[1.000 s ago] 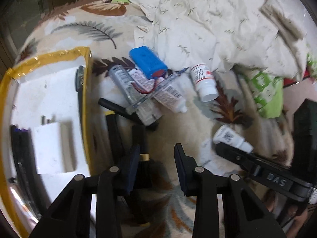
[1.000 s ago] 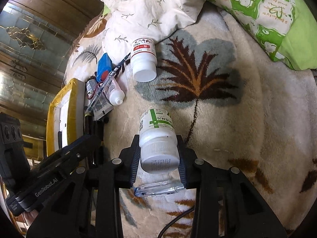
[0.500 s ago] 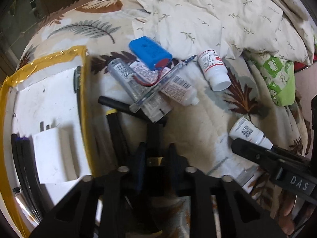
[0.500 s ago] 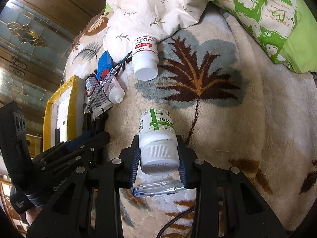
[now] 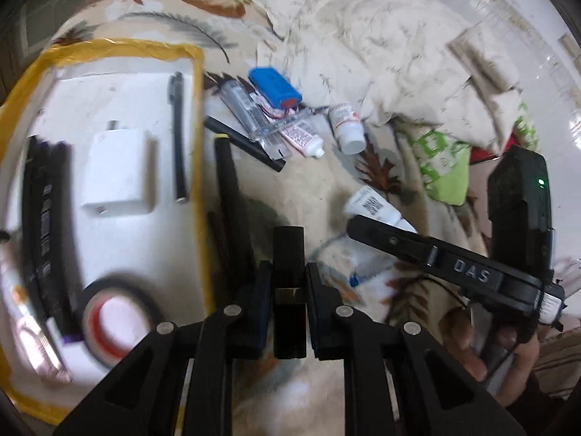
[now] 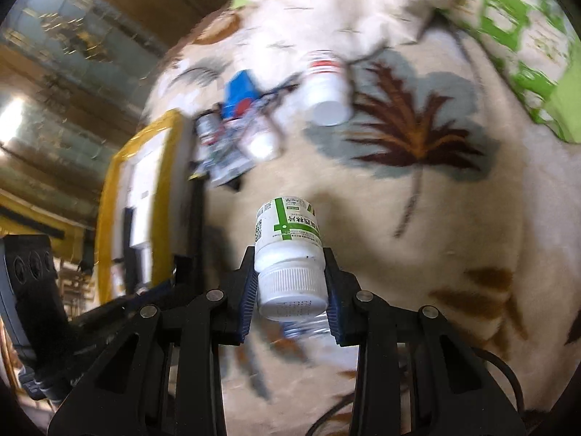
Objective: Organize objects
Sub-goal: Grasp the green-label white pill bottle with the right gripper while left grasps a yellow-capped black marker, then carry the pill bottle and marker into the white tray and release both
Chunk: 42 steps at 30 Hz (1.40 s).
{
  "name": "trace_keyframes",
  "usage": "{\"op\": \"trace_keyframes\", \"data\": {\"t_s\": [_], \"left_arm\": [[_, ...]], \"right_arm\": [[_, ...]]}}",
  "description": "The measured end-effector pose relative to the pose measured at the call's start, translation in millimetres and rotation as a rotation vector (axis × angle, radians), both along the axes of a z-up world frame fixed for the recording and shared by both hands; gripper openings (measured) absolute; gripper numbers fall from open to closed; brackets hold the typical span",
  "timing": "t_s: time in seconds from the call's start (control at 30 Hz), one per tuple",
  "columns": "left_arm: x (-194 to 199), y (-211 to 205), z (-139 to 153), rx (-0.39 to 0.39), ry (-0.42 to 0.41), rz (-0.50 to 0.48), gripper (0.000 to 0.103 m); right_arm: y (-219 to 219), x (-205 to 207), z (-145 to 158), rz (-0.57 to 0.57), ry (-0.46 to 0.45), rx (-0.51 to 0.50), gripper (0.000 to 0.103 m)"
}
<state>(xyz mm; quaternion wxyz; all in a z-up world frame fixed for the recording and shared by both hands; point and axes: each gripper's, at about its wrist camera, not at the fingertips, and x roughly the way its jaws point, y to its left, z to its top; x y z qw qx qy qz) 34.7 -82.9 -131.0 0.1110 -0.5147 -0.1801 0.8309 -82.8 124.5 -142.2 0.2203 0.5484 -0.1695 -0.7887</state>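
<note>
My left gripper [image 5: 288, 283] is shut on a black tube with a gold band [image 5: 288, 254] and holds it above the blanket, right of the yellow-edged white tray [image 5: 198, 116]. My right gripper [image 6: 288, 290] is shut on a white pill bottle with a green label [image 6: 287, 239], lifted off the blanket; the bottle also shows in the left wrist view [image 5: 374, 207]. On the blanket lie a blue battery pack [image 5: 274, 87], a red-labelled white bottle [image 5: 346, 127], tubes and black pens [image 5: 227, 167].
The tray holds a white charger [image 5: 118, 174], a black pen [image 5: 178, 134], dark pens at its left and a tape roll [image 5: 116, 323]. A crumpled cream quilt [image 5: 381, 36] and a green-printed pillow [image 6: 526, 36] lie at the back. A clear item [image 6: 308, 327] lies under the right gripper.
My left gripper closed on the black tube and lifted it, moving back so more of the tray shows. My right gripper lifted the green-label bottle and swung slightly; the view is blurred.
</note>
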Motion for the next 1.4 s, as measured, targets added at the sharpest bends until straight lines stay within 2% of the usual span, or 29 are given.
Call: {"op": "trace_keyframes", "data": {"t_s": [0.1,0.27,0.43,0.47,0.53,0.73,0.83,1.13,1.2,1.4], "left_arm": [[11.8,-17.1,12.8,0.004,0.022,0.019,0.016],[29.2,-69.2,20.7,-0.015,0.063,0.128,0.016],[39.2,-115.9,10.8,0.069,0.039,0.207,0.016],[41.0,-117.9,10.7,0.085,0.040,0.204,0.016],[41.1,-117.1,11.4,0.060,0.047,0.199,0.016],[32.6,-113.8,-0.9,0.054,-0.009,0.185,0.016],[33.7,-113.7,-4.4,0.039,-0.051,0.175,0.017],[52.9,-124.9,2.3,-0.036,-0.084,0.166,0.016],[52.9,-129.3,-0.3,-0.029,-0.109,0.178,0.016],[43.7,-124.9,5.1,-0.051,-0.107,0.167,0.016]], "right_arm": [[-20.0,8.2,13.9,0.059,0.039,-0.005,0.033],[-62.9,23.0,31.2,0.151,0.071,-0.005,0.033],[-107.9,40.2,36.4,0.245,0.092,0.027,0.032],[-116.5,43.4,36.7,0.259,0.098,0.045,0.032],[-132.0,46.2,34.5,0.289,0.091,0.045,0.033],[-151.4,42.8,39.0,0.291,0.104,0.074,0.033],[-155.6,40.0,38.8,0.290,0.099,0.080,0.033],[-163.2,43.4,31.7,0.306,0.082,0.087,0.033],[-165.5,43.5,31.4,0.309,0.076,0.087,0.033],[-177.6,46.2,34.9,0.332,0.089,0.090,0.033]]}}
